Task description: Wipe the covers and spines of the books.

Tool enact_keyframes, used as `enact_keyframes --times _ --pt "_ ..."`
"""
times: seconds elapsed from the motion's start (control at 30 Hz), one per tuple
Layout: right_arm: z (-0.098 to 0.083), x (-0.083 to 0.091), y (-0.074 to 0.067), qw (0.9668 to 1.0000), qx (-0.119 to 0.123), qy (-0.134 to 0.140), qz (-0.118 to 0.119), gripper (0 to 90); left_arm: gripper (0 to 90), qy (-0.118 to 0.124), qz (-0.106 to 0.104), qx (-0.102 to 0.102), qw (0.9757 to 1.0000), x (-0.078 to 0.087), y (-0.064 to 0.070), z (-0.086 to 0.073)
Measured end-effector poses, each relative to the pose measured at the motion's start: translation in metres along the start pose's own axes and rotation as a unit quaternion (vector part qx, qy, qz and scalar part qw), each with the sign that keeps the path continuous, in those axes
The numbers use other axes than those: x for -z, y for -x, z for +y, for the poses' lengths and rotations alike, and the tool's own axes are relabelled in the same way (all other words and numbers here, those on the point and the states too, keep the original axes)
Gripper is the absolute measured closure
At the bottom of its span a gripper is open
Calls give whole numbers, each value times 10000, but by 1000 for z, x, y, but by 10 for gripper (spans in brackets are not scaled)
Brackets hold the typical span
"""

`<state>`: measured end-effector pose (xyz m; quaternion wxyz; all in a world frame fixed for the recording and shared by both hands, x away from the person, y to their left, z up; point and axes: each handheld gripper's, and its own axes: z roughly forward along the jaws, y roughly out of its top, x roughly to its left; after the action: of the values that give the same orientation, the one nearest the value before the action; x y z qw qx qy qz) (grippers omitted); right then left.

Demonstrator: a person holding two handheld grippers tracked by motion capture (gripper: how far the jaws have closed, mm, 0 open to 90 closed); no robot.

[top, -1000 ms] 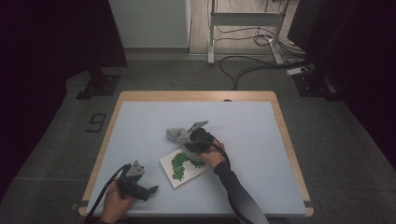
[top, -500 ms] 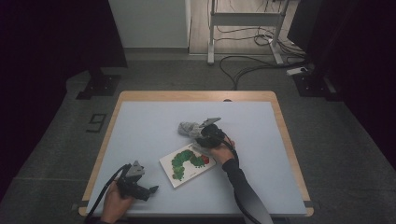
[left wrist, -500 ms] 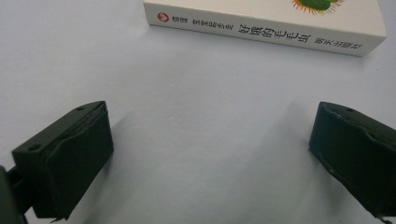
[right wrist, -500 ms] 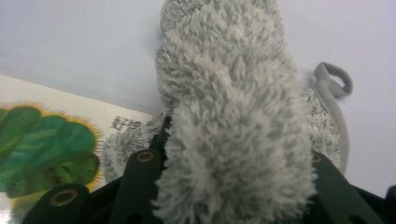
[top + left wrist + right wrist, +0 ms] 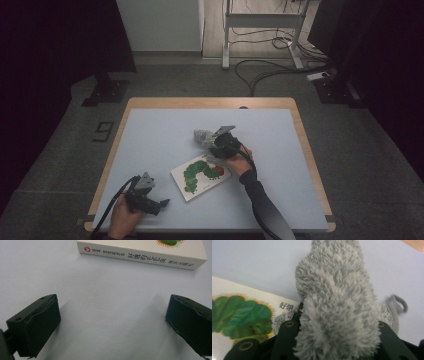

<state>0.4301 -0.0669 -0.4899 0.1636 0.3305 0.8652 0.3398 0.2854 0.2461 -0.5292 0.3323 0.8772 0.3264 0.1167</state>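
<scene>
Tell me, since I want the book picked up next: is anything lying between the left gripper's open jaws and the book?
Nothing visible. Only bare table lies between the left gripper and the book.

Chinese title 好饿的毛毛虫 printed along the white spine of the book (image 5: pixel 142 253); a red round logo at its left end.

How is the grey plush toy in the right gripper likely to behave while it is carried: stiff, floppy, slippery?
Probably soft and squashy: the grey plush toy bulges around the right gripper, whose jaws are closed on it. Likely floppy, since its free end sticks out unsupported. The fuzzy pile should resist slipping, and it looks light. Dropped on the book, it would hardly roll.
</scene>
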Motion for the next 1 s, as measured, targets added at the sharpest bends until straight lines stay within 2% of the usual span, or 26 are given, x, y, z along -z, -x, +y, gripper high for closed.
enact_keyframes --times 0.3,0.57,1.0 --pt "7 21 -6 9997 138 168 131 594 0 -9 -4 -11 10000 0 0 0" --pt "6 46 -10 9994 214 245 128 597 0 -14 -2 -16 10000 0 0 0" --pt "-6 81 0 9993 59 363 95 598 0 -12 -1 -12 10000 0 0 0"
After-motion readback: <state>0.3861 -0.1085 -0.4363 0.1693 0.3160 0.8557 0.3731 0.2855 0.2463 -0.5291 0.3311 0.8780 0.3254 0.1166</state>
